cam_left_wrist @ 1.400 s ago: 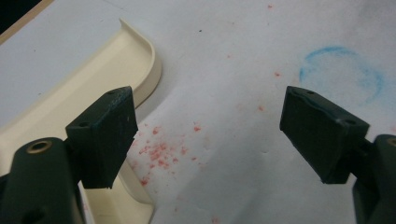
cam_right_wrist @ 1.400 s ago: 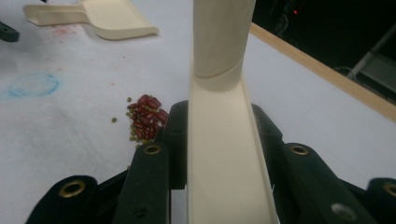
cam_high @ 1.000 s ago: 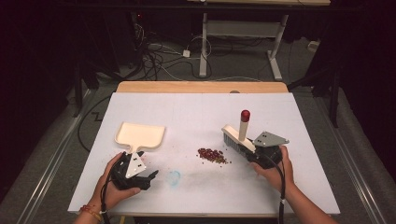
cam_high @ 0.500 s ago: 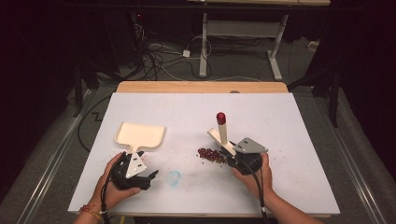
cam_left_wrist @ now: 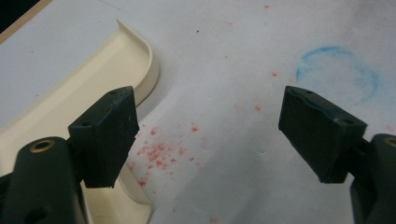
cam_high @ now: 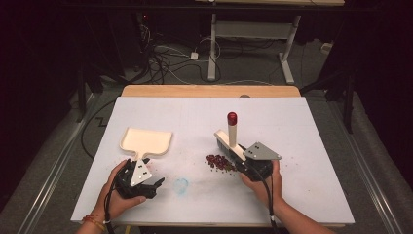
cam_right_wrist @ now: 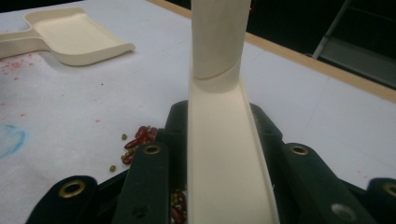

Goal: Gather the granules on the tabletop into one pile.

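The beans (cam_high: 220,163) lie in a loose pile on the white counter (cam_high: 311,146), none in the dustpan (cam_high: 146,141) yet — by my judgement the sweeping has barely begun. My right claw (cam_high: 243,163) is clamped on the cream brush (cam_high: 230,140), red-tipped handle upright, its head just beside the pile's right edge. My left claw (cam_left_wrist: 205,135) stands apart, gripping nothing, resting at the dustpan's handle; the pan lies well left of the beans, unheld. Left to do, as I read it: secure the pan, bring it to the pile, sweep the beans in.
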The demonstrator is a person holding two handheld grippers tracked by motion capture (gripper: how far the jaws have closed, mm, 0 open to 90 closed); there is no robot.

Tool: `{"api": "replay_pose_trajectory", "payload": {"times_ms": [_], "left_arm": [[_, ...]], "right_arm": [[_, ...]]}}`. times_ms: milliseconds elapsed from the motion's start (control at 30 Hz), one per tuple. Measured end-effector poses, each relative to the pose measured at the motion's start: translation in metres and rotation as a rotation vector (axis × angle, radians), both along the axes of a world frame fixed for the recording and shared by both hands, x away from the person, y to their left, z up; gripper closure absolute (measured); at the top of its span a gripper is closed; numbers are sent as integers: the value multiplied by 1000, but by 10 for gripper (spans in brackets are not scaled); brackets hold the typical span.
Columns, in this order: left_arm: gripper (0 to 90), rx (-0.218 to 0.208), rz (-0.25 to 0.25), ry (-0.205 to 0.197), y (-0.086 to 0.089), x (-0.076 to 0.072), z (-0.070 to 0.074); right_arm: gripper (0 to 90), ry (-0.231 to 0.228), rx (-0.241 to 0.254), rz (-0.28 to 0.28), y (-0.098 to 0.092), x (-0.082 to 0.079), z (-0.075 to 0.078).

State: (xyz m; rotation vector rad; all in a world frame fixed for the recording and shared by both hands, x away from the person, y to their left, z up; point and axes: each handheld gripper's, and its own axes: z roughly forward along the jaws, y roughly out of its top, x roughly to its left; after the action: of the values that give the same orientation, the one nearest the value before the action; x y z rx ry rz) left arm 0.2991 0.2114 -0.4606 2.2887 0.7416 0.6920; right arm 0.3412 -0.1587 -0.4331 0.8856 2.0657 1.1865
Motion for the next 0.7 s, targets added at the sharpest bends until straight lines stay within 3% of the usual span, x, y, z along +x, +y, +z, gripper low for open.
{"api": "replay_pose_trajectory", "payload": {"times_ms": [100,300,467,700], "left_arm": [[191,-7,5,-5,1,0,1],[191,-5,10,-2,1,-1,0],[191,-1,5,-2,-1,0,0],[192,-6,2,-4,-2,1,0]], "right_arm": [[672,-28,14,16,-14,-2,8],[672,-24,15,21,-44,-10,22],[672,2,1,-15,-57,-7,14],[672,-8,-23,-25,-51,7,1]]}}
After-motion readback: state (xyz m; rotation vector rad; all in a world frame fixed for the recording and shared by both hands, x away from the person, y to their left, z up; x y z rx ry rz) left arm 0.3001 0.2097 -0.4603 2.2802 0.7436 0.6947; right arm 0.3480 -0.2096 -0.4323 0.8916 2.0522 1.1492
